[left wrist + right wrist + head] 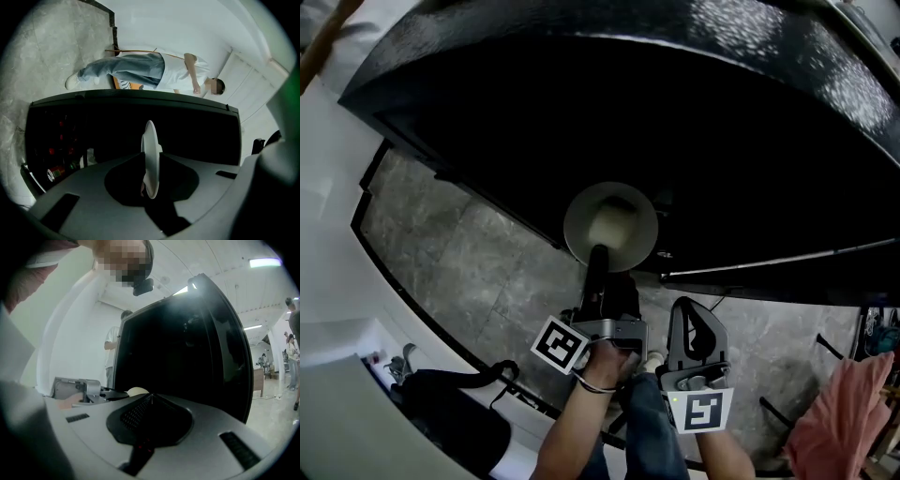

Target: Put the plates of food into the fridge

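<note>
**Supervisor:** Report the largest unit first.

**Operator:** I have the fridge [628, 112] ahead. Its black body fills the upper half of the head view. The interior is dark, and I cannot make out any shelves. Below it lies the grey stone-patterned floor [450, 244]. In the left gripper view, a person [140, 70] in jeans and a white top stands beyond the fridge, next to a white wall.

**Supervisor:** State the position of the load.

**Operator:** I have one white plate [610, 225]. It sits at the lower front edge of the fridge, above the floor, with its top face toward the head camera. There is a pale mound at its centre that I cannot identify. I cannot tell whether the plate has crossed into the fridge.

**Supervisor:** State the condition of the tongs.

**Operator:** The left tongs [598, 255] are clamped on the near rim of the plate, one jaw on each face. Their own view shows the plate edge-on between the jaws. The right tongs [694, 314] are just beside the left tongs, apart from the plate. Their jaws are closed together with nothing between them.

**Supervisor:** Any smaller items?

**Operator:** A few cans [54, 173] show dimly in the dark at the left of the left gripper view. I cannot tell which compartment they are in.
</note>
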